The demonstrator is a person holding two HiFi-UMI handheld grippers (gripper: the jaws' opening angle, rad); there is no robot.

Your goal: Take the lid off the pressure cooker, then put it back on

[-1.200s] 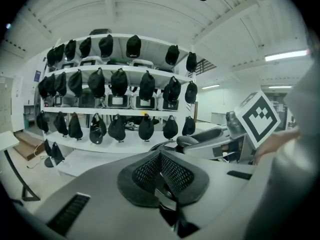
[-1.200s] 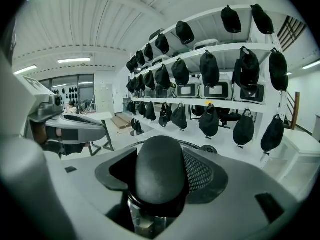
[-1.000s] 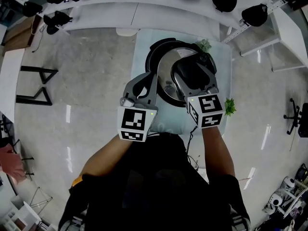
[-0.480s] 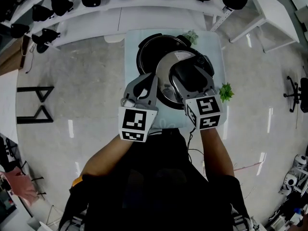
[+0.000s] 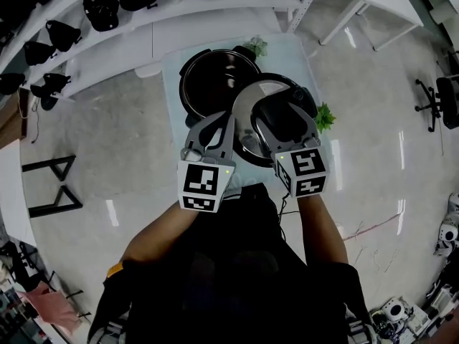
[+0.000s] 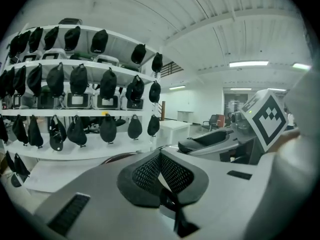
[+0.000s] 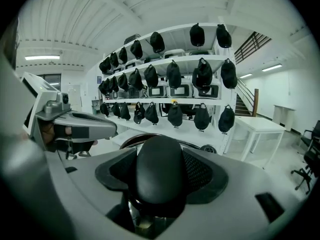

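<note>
My right tongs (image 5: 282, 113) pinch the black handle (image 7: 160, 176) of the round silver lid (image 5: 246, 131), held just beside the open, dark-walled pot (image 5: 215, 74) on the pale surface (image 5: 171, 84). My left tongs (image 6: 160, 159) are pressed together, empty.

- black round pressure cooker pot (image 5: 215, 74): 1
- round steel lid with black handle (image 5: 245, 110): 1
- grey two-jaw grippers with marker cubes: 2 – left gripper (image 5: 215, 119), right gripper (image 5: 285, 112)
- small green leafy plants: 2 – far plant (image 5: 254, 47), near plant (image 5: 324, 117)
- pale square table (image 5: 297, 59): 1
- black wheeled office chair (image 5: 448, 100): 1
- black caps (image 6: 107, 84) on white shelving (image 6: 75, 111): 3 rows, too overlapped for a firm total
</note>
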